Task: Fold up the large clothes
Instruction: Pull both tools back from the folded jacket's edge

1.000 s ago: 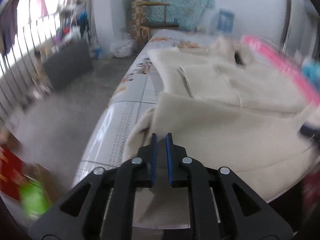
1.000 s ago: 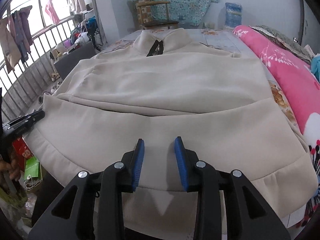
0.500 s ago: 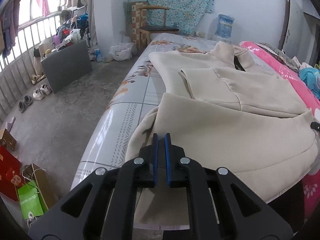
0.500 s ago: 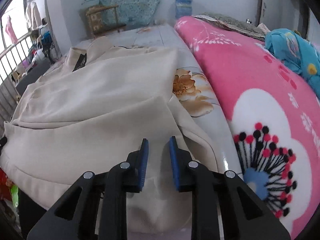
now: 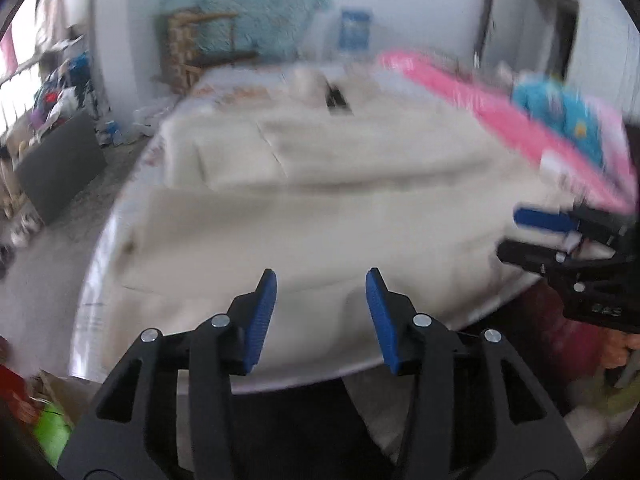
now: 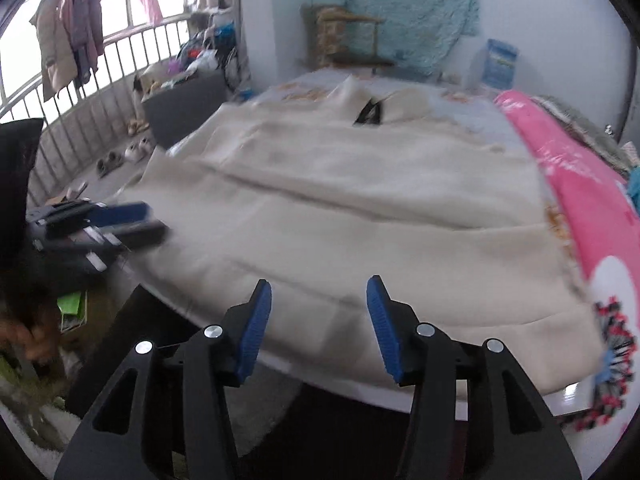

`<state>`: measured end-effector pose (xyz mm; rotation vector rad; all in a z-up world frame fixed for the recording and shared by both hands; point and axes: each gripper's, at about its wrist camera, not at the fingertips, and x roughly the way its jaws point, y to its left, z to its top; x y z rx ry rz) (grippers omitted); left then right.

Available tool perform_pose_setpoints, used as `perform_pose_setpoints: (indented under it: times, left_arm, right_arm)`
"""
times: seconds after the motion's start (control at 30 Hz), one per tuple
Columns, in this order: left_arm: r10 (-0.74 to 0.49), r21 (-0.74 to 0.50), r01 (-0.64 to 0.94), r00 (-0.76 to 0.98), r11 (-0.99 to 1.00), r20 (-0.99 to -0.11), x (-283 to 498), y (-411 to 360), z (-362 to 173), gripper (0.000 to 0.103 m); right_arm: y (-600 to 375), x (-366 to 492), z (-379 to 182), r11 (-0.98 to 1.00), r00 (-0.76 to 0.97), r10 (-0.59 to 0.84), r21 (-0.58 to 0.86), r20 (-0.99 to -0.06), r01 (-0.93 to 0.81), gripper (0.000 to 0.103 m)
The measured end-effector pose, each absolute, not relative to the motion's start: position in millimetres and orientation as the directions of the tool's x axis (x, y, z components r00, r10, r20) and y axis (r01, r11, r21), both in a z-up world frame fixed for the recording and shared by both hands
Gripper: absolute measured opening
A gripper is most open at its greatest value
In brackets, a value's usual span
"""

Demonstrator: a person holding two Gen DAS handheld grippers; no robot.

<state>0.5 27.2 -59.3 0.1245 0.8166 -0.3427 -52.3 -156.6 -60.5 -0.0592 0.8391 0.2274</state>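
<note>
Nearest to you, your left gripper (image 5: 320, 312) hangs over the near edge of the bed with its two blue pads spread apart and nothing between them; its jaws have just been opening, so it has let go of the cloth. Your right gripper (image 6: 318, 320) is in the same state: two blue pads apart, just opened, empty, above the near hem. Each camera also catches the other gripper at the side of its view, so the two seem to be working opposite ends of that hem.

Just beyond the pads lies the task's thing, one large cream coat (image 6: 360, 208), spread flat across the bed with its hem toward you and its collar (image 6: 372, 104) at the far end. The lower part appears folded up over the body, making a straight crosswise edge about midway, and one sleeve looks laid inward across the chest. Lying flat like this probably keeps the layers squared for the next fold.

The coat rests on one bed with a pale floral sheet (image 5: 120, 280). Along your right runs one pink blanket (image 6: 580, 184) with a flower print, and a turquoise cloth (image 5: 560, 108) sits on it, both clear of the coat.

Farther back stand one wooden chair (image 6: 352, 40), one blue-labelled water bottle (image 6: 496, 64) and one teal cloth hung on the wall (image 6: 400, 8). On your left, a railing (image 6: 80, 120) carries several hanging garments; the blur prevents an exact count.
</note>
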Motion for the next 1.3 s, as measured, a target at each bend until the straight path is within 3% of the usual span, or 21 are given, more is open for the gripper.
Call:
perform_pose_setpoints:
  times: [0.1,0.27,0.33,0.53,0.7,0.8,1.03,1.13,1.3]
  left_arm:
    - [-0.185,0.089,0.351,0.674,0.932,-0.715,-5,14,-66,0.049]
    - [-0.242,0.003,0.352,0.650,0.936,-0.720,-3,26,-55,0.050]
    - [-0.267,-0.029,0.349,0.657,0.937,-0.705,-2,30,-50,0.057]
    - [-0.219,-0.001,0.331,0.622,0.944,-0.751,7,28,-63,0.062]
    - [-0.197,0.013,0.323,0.610,0.946,-0.767,10,26,-63,0.069]
    - [-0.186,0.011,0.307,0.603,0.952,-0.776,13,24,-63,0.073]
    - [-0.143,0.031,0.267,0.607,0.963,-0.782,19,22,-53,0.081]
    - [-0.129,0.039,0.248,0.627,0.968,-0.768,24,20,-47,0.085]
    - [-0.044,0.086,0.190,0.589,0.978,-0.807,47,14,-61,0.088]
  right_arm:
    - [-152,-49,-76,0.977,0.635,0.157,0.026,-0.757,-0.211,0.051]
    - [-151,-53,-59,0.975,0.643,0.193,0.072,-0.741,-0.210,0.051]
    - [-143,-56,-54,0.966,0.655,0.231,0.089,-0.719,-0.243,0.051]
    - [-131,-54,-75,0.967,0.631,0.198,0.044,-0.750,-0.251,0.053]
    - [-172,-60,-53,0.989,0.691,0.127,0.040,-0.712,-0.141,0.054]
    - [-206,-62,-64,0.998,0.670,0.063,0.063,-0.740,-0.024,0.054]
    - [-227,-65,-61,0.996,0.680,0.052,0.086,-0.731,0.015,0.061]
    - [-242,-66,-54,0.993,0.715,0.011,0.093,-0.699,0.076,0.074]
    - [-268,-54,-80,0.984,0.659,-0.050,0.078,-0.751,0.163,0.077]
